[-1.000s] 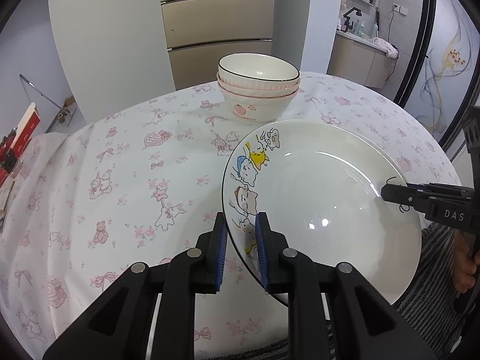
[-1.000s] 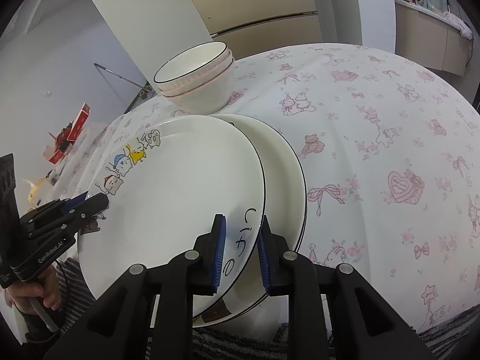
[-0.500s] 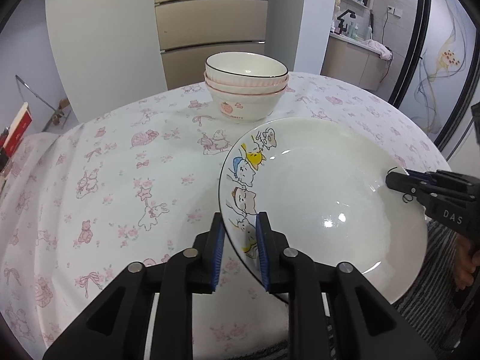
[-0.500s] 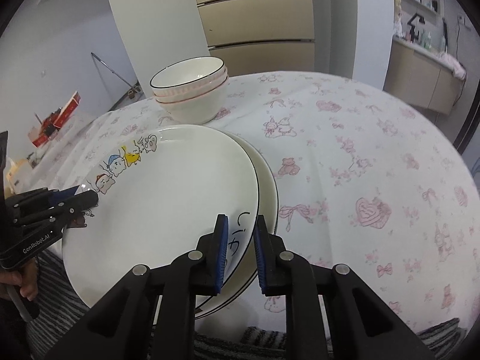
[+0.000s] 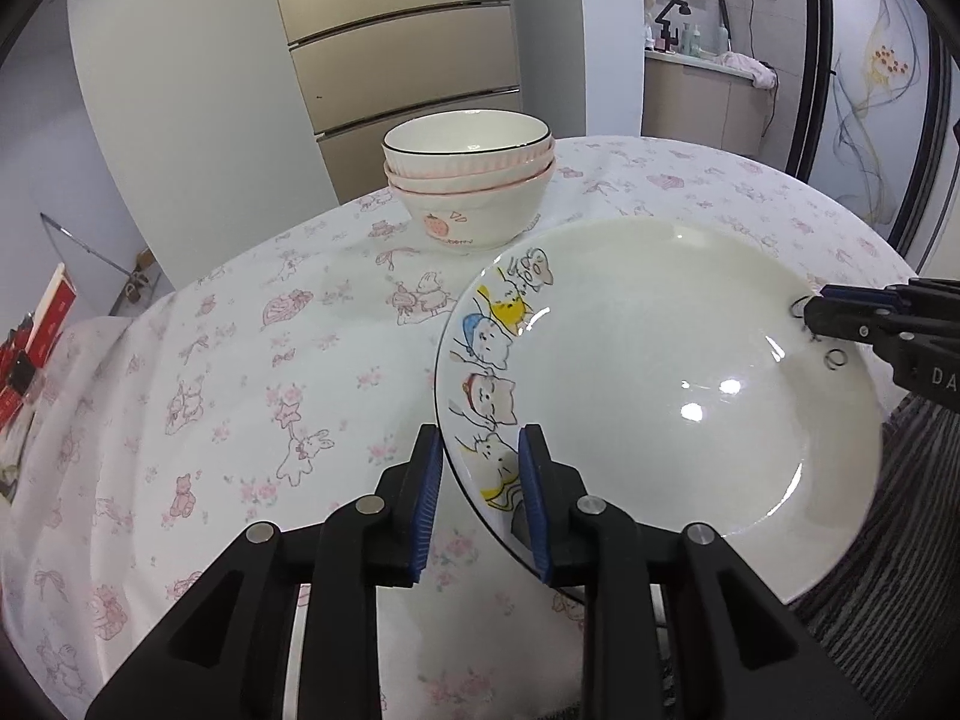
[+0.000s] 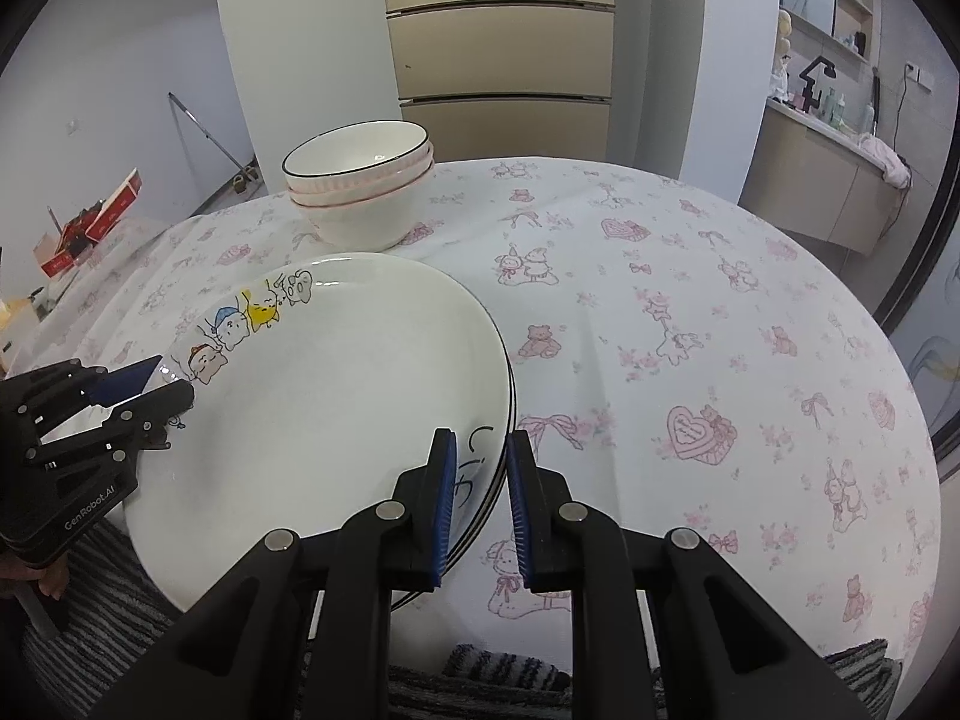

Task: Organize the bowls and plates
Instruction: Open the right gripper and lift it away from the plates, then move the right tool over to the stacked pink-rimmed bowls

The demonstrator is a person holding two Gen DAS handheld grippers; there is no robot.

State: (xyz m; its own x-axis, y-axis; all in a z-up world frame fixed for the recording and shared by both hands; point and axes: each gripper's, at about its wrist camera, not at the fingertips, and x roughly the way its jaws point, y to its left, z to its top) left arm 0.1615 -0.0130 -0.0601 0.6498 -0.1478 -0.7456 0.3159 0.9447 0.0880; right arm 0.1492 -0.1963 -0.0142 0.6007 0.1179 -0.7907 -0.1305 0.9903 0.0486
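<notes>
1. Cartoon-cat plate (image 5: 660, 384) sits on top of a plate stack (image 6: 504, 414) at the table's near edge, on a pink-print tablecloth (image 5: 240, 360).
2. Left gripper (image 5: 480, 504) straddles the plate's rim at 9 o'clock; jaws have just been opening, blue pads look slightly off the rim.
3. Right gripper (image 6: 480, 504) at 3 o'clock, jaws nearly together around the rim; can't tell if they're pinching.
4. Stacked bowls (image 5: 468, 186) stand at 12 o'clock, just beyond the plates.
</notes>
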